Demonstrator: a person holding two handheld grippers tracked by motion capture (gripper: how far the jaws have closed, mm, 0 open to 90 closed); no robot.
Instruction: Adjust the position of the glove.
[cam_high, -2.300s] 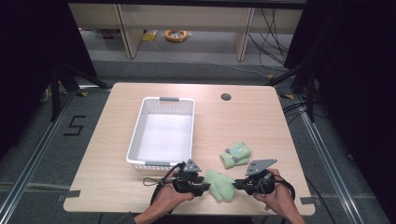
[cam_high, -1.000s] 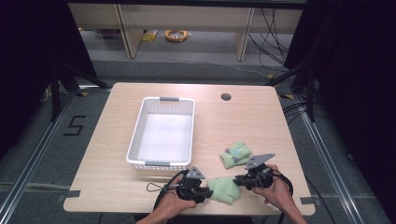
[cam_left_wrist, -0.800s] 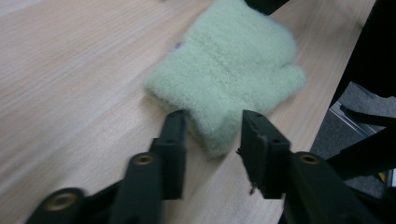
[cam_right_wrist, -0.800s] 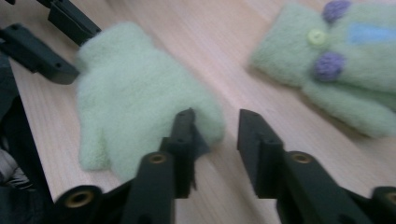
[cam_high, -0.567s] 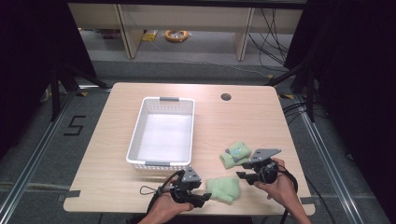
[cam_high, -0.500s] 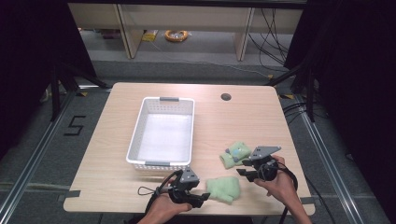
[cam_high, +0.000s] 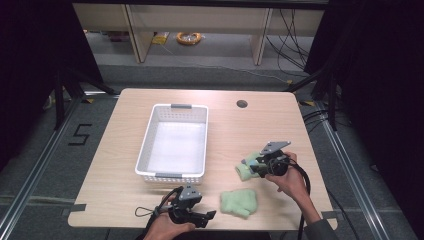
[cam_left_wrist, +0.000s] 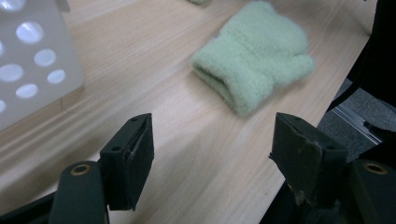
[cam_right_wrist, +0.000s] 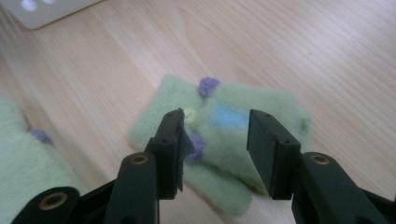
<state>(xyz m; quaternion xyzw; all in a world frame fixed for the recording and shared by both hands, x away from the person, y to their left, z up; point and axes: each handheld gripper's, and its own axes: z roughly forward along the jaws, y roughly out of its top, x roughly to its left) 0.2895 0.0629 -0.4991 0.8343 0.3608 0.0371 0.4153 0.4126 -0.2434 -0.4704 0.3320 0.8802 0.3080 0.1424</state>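
A plain light-green mitten (cam_high: 240, 202) (cam_left_wrist: 252, 60) lies flat near the table's front edge. My left gripper (cam_high: 209, 217) (cam_left_wrist: 212, 154) sits just left of it, low over the wood. Its jaws have just been opening and stand wide with nothing between them. A second green mitten (cam_high: 243, 172) (cam_right_wrist: 233, 95), with purple, blue and yellow dots, lies further back on the right. My right gripper (cam_high: 256, 167) (cam_right_wrist: 215, 123) hovers over that mitten. Its jaws have just been opening too, and they stand apart above the fabric without pressing on it.
A white perforated basket (cam_high: 172, 106) (cam_left_wrist: 28, 70) stands empty left of centre, its front corner close to my left gripper. A round cable hole (cam_high: 242, 104) is at the back of the table. The table's front edge runs just beyond the plain mitten.
Both grippers let go of the plain mitten, which now lies on the table. My left gripper drew back to the left. My right gripper moved up and away to the dotted mitten.
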